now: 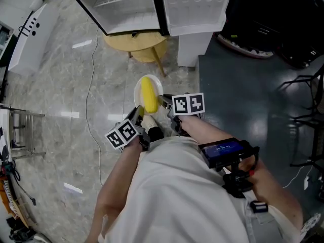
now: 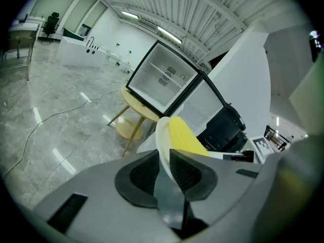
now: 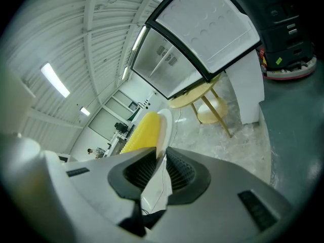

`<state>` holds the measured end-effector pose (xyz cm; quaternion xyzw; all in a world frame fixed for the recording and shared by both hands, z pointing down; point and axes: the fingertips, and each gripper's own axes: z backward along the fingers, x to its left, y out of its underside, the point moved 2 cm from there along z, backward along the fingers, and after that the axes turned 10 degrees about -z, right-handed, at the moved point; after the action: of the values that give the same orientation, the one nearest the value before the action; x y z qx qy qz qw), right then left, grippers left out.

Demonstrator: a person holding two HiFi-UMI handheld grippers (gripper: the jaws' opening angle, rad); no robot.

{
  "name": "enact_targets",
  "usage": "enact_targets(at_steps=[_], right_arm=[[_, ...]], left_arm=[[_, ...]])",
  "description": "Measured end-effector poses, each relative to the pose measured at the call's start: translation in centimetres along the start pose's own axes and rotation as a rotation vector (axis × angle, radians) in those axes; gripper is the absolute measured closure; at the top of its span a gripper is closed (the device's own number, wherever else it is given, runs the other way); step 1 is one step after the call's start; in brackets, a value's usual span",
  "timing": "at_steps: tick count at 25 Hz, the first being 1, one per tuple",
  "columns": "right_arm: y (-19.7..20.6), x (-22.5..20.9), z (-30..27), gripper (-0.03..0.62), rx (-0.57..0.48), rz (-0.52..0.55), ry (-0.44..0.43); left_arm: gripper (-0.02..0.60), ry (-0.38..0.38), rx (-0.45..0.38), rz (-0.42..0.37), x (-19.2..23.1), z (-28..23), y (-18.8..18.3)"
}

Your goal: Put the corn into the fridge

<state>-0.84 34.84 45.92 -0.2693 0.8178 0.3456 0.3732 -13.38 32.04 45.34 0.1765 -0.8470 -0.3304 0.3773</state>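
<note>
A yellow corn cob (image 1: 148,94) lies on a small white plate (image 1: 137,90) held up in the air between both grippers. My left gripper (image 1: 137,113) is shut on the plate's near-left rim; in the left gripper view the plate (image 2: 162,140) runs edge-on between the black pads, with the corn (image 2: 185,137) behind it. My right gripper (image 1: 166,103) is shut on the right rim; there the plate (image 3: 163,130) passes between the pads and the corn (image 3: 142,132) lies to its left. The small fridge (image 1: 132,6) stands ahead with its door (image 1: 195,6) swung open.
The fridge sits on a round yellow wooden table (image 1: 136,42) with slanted legs. A cable (image 1: 91,80) runs across the marble floor at the left. Dark floor and black equipment (image 1: 263,39) lie to the right. A metal rack (image 1: 20,130) stands at the far left.
</note>
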Motion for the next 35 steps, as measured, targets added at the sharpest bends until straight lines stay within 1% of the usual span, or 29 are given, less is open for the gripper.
enact_targets(at_steps=[5,10,20,30,35], right_arm=[[0.3,0.1,-0.3,0.542,-0.002,0.002,-0.004],[-1.5,-0.1,-0.4,0.542,0.018,-0.008,-0.007],[-2.4,1.0,-4.0,0.542,0.055,-0.004,-0.008],[-4.4,1.5,-7.1,0.542,0.063,-0.007,-0.003],[-4.7,1.5,-8.0,0.542,0.067,-0.012,0.007]], left_arm=[[0.512,-0.003,-0.001,-0.004,0.4,0.2,0.0],[0.512,-0.019,0.009,0.000,-0.3,-1.0,-1.2],[0.512,-0.046,0.007,0.026,2.8,-1.4,-3.0],[0.512,-0.064,0.020,0.025,5.6,-2.9,-5.1],[0.512,-0.057,0.024,0.032,6.2,-3.4,-5.7]])
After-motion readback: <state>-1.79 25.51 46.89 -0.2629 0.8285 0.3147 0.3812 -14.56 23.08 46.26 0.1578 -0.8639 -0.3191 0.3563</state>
